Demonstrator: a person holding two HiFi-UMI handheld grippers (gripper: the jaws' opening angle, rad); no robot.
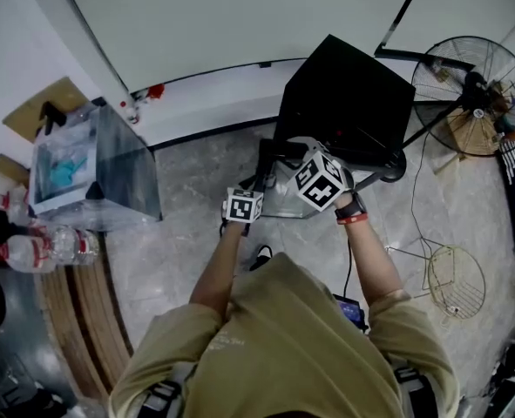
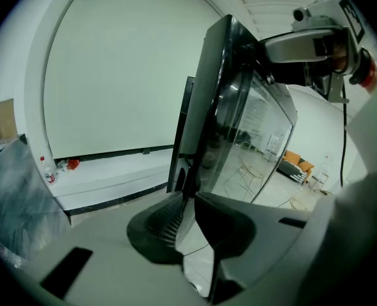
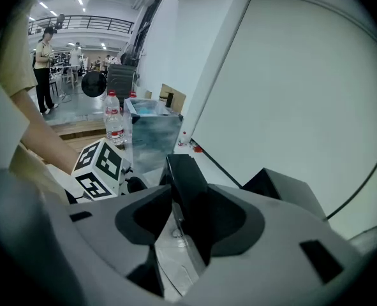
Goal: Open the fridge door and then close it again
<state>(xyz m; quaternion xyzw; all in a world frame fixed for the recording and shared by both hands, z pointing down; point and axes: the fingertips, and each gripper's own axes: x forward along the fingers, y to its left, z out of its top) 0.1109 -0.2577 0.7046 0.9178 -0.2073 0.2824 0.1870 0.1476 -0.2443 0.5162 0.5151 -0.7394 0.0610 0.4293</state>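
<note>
The fridge (image 1: 344,103) was a small black cabinet standing upright on the pale floor, just beyond the fingers of both grippers. Its door (image 2: 239,126) stood swung open, reaching out from the cabinet toward the person. The door was a glass pane in a dark frame, upright and seen nearly edge-on, with the room reflected in the glass. The door's free edge ran down between the fingers (image 2: 166,220) of the left gripper (image 2: 187,217), which closed on it. The same dark edge stood between the fingers (image 3: 147,217) of the right gripper (image 3: 178,218), nearer one finger than the other.
</note>
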